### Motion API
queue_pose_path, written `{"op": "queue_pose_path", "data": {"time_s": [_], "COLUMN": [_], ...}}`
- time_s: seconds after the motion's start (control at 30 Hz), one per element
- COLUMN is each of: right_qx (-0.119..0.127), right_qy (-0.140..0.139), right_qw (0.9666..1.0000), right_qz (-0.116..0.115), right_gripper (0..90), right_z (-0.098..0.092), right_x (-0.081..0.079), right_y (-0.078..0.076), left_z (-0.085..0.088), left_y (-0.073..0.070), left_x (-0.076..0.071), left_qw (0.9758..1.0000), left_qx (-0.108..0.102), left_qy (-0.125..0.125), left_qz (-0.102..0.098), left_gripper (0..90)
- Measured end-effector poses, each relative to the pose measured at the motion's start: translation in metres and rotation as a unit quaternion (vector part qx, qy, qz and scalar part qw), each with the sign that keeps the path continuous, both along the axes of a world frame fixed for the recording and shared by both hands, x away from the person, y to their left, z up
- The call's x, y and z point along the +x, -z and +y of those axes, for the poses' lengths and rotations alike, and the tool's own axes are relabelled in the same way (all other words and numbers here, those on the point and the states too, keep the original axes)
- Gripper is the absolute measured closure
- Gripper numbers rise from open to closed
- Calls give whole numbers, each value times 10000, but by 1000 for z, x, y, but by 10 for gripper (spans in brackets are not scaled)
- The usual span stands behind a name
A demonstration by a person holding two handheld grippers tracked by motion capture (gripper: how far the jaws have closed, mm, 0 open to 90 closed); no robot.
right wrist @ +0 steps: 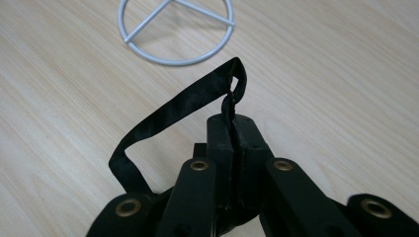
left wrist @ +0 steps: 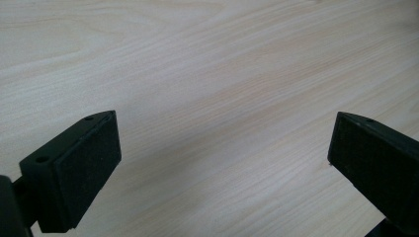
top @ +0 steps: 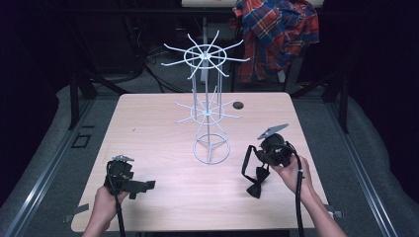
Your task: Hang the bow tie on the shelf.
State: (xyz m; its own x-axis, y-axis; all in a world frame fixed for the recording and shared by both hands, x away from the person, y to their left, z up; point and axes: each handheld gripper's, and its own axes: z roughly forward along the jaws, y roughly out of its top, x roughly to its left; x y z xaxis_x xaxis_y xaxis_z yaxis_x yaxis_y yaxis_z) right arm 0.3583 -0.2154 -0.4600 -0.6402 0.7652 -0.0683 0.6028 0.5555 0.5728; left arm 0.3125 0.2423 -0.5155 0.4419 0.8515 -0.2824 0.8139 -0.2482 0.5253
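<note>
A black bow tie [top: 257, 187] with a long black strap [top: 245, 165] hangs from my right gripper [top: 257, 154] at the table's right front. The bow's lower end is at the wood surface. In the right gripper view the jaws of my right gripper [right wrist: 232, 123] are shut on the strap [right wrist: 168, 111], which loops out to the left and back under the gripper. A white wire rack [top: 207, 111] with two tiers of hooks stands mid-table, its base ring [right wrist: 170, 62] just ahead of the right gripper. My left gripper [top: 143, 186] rests at the left front, open over bare wood [left wrist: 222, 163].
The light wooden table [top: 163, 207] has a small dark hole [top: 238, 105] near its far edge, right of the rack. A plaid shirt [top: 276, 34] hangs behind the table. Metal frame legs stand on the floor at both sides.
</note>
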Motion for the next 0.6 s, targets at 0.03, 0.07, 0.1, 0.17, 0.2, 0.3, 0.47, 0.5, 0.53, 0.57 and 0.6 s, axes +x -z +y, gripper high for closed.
{"op": "queue_pose_path", "data": {"time_s": [0.03, 0.07, 0.1, 0.17, 0.2, 0.3, 0.47, 0.5, 0.53, 0.57, 0.6], "right_qx": [-27, 9, 38, 22, 53, 96, 161, 169, 186, 162, 165], "right_qy": [-15, -22, -8, -26, -4, -1, -4, -13, 1, -14, -27], "right_qw": [10000, 10000, 10000, 10000, 9999, 9998, 9994, 9993, 9993, 9993, 9993], "right_qz": [-13, -37, -62, -75, -117, -177, -302, -323, -323, -350, -348], "right_gripper": [869, 869, 869, 869, 869, 869, 869, 869, 869, 869, 869], "right_z": [0, 0, 0, 0, 0, -1, -1, -1, -1, 0, 0], "right_x": [0, -1, -1, -2, -2, -3, -4, -4, -4, -3, -3], "right_y": [-2, -3, -4, -7, -9, -13, -21, -22, -22, -23, -24], "left_z": [0, 0, 0, 0, 0, 0, 0, 0, 0, -1, -1], "left_y": [0, 0, 0, 0, 0, 0, 0, 0, 0, 0, 0], "left_x": [0, 0, 0, 0, 0, 0, 0, 0, 0, 0, 0], "left_qw": [10000, 10000, 10000, 10000, 10000, 10000, 10000, 10000, 10000, 10000, 10000], "left_qx": [9, 10, 11, 17, 17, 9, 15, 13, 20, 19, 18], "left_qy": [18, 17, 21, 29, 26, 15, 11, 12, 17, 10, 10], "left_qz": [0, 0, 0, -3, -2, 11, 7, 10, 9, 11, 9], "left_gripper": [0, 0, 0, 0, 0, 0, 0, 0, 0, 0, 0]}}
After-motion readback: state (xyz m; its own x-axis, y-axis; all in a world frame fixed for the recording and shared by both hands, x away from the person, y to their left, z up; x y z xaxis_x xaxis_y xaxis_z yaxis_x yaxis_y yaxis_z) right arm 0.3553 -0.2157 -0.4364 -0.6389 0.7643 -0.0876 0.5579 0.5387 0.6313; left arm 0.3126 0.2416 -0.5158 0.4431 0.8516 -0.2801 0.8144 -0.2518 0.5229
